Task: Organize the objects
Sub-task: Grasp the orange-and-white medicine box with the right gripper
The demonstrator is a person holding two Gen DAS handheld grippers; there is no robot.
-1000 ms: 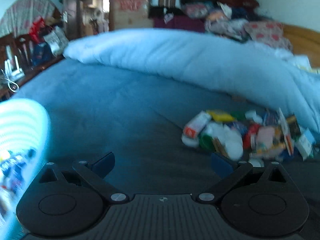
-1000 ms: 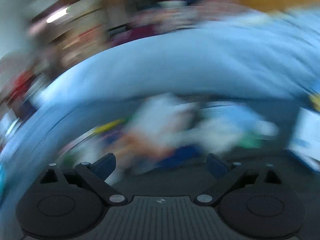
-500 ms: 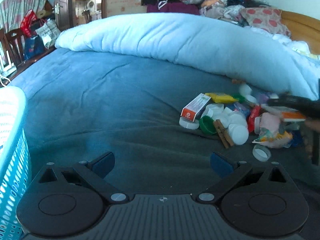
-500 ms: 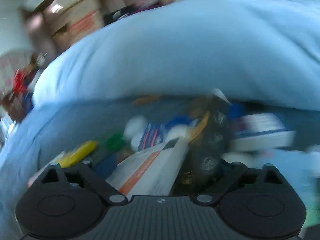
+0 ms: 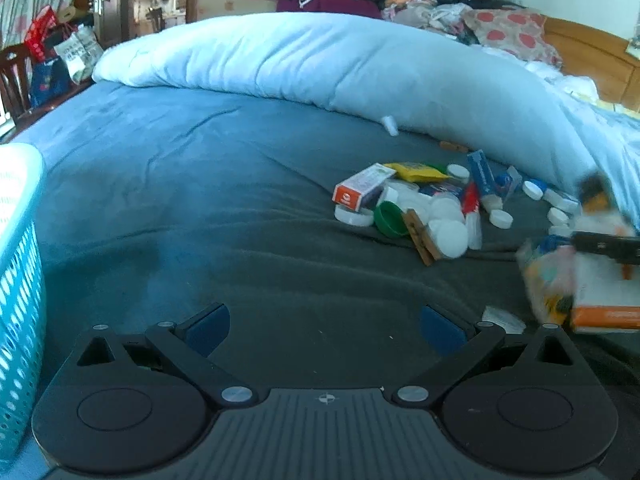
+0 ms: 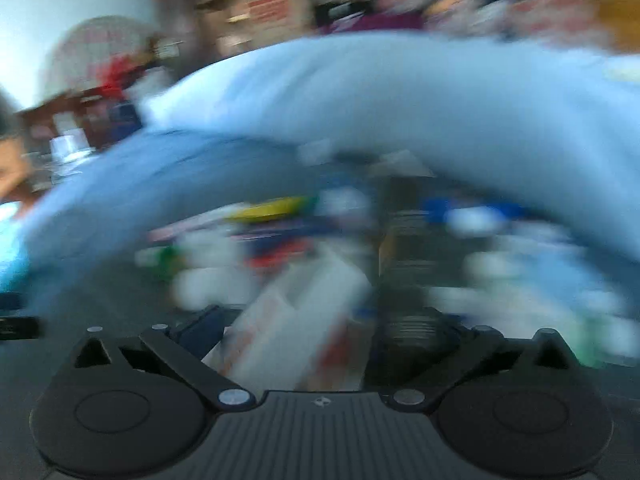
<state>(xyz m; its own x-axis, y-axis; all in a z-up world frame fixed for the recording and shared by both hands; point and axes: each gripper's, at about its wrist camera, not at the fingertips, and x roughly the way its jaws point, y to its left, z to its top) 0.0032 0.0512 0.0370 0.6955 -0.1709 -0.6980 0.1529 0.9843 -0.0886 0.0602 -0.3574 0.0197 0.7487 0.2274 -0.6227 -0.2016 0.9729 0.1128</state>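
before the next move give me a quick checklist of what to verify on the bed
1. Left gripper empty, fingers apart: ok.
2. Basket within view at the left edge: ok.
3. Pile of small items loose on the blue blanket, green cap reachable: ok.
4. Right gripper opening with a white-and-orange box between its fingers; grip secure: cannot tell, too blurred.
5. Right wrist view sharp enough to aim: not ok.

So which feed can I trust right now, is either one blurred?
Left wrist view: mostly sharp; the pile of caps and boxes and basket read clearly, only the right edge smears, with fisheye bending at the rim. Right wrist view: heavy motion blur; only the tool's own body is crisp.
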